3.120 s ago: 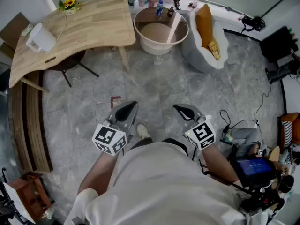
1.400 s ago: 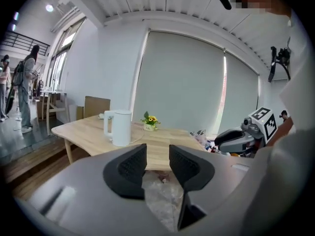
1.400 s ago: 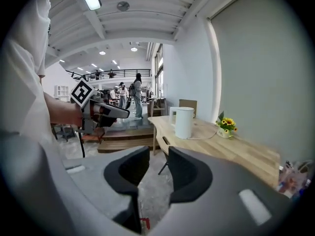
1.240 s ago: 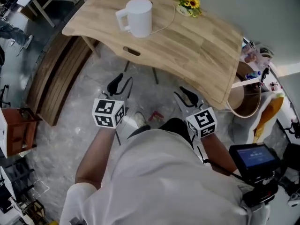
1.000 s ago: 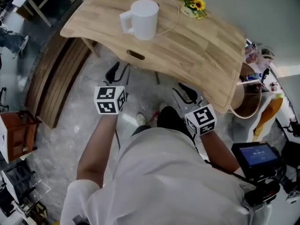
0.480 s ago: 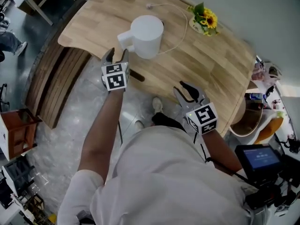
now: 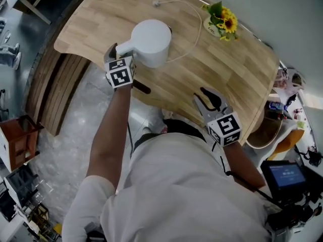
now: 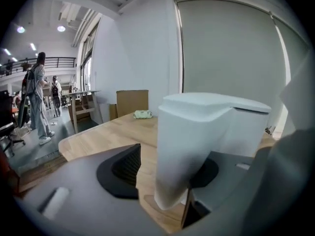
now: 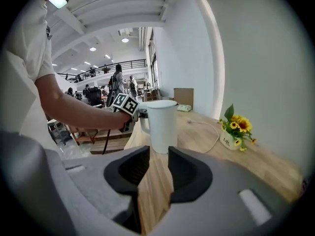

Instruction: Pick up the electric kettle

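Note:
The white electric kettle (image 7: 150, 41) stands on the wooden table (image 7: 229, 67) with its handle (image 7: 124, 49) turned toward me. My left gripper (image 7: 119, 49) has one jaw on each side of that handle. In the left gripper view the handle (image 8: 189, 151) fills the gap and the left pad (image 8: 124, 165) stands clear of it. The jaws are opening. My right gripper (image 7: 208, 97) hovers over the table's near edge, right of the kettle (image 9: 162, 124). Its jaws (image 9: 158, 167) are a narrow gap apart with nothing between them.
A power cable (image 7: 194, 20) loops from the kettle toward a small pot of sunflowers (image 7: 222, 21) at the back. A slatted wooden bench (image 7: 50, 97) runs left of the table. A tub (image 7: 262, 135) sits at its right end. People stand far off in the hall (image 8: 37, 100).
My left gripper swung forward and up onto the table, and its jaws now straddle the kettle handle. The right gripper moved forward over the table's edge.

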A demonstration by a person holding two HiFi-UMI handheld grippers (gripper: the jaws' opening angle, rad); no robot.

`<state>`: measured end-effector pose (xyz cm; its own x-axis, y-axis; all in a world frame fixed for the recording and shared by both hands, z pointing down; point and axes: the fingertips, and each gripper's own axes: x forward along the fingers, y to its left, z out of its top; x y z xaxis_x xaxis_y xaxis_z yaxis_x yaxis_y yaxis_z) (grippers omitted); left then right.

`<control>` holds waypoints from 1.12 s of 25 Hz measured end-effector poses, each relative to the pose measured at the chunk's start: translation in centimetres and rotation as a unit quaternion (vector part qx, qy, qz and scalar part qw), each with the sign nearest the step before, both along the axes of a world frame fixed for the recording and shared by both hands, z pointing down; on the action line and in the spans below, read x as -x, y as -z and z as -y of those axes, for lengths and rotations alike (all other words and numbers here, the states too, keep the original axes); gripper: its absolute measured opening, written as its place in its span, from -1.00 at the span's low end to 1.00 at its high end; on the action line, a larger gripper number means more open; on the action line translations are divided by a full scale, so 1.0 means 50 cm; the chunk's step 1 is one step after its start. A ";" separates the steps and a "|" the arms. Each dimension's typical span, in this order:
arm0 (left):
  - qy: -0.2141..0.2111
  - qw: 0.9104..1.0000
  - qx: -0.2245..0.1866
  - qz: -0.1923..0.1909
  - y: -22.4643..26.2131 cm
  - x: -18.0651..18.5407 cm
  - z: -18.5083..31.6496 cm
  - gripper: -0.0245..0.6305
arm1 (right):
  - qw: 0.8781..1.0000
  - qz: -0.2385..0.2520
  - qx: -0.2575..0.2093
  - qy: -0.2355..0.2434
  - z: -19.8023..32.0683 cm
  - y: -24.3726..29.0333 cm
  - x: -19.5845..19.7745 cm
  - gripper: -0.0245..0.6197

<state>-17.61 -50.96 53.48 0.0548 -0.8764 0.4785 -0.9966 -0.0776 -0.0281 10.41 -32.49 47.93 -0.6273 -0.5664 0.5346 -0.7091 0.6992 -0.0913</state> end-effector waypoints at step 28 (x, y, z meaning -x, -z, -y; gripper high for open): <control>0.150 0.982 -0.056 -0.099 0.046 0.065 0.049 -0.71 | 1.000 -0.008 0.026 0.009 0.033 -0.032 -0.022 -0.59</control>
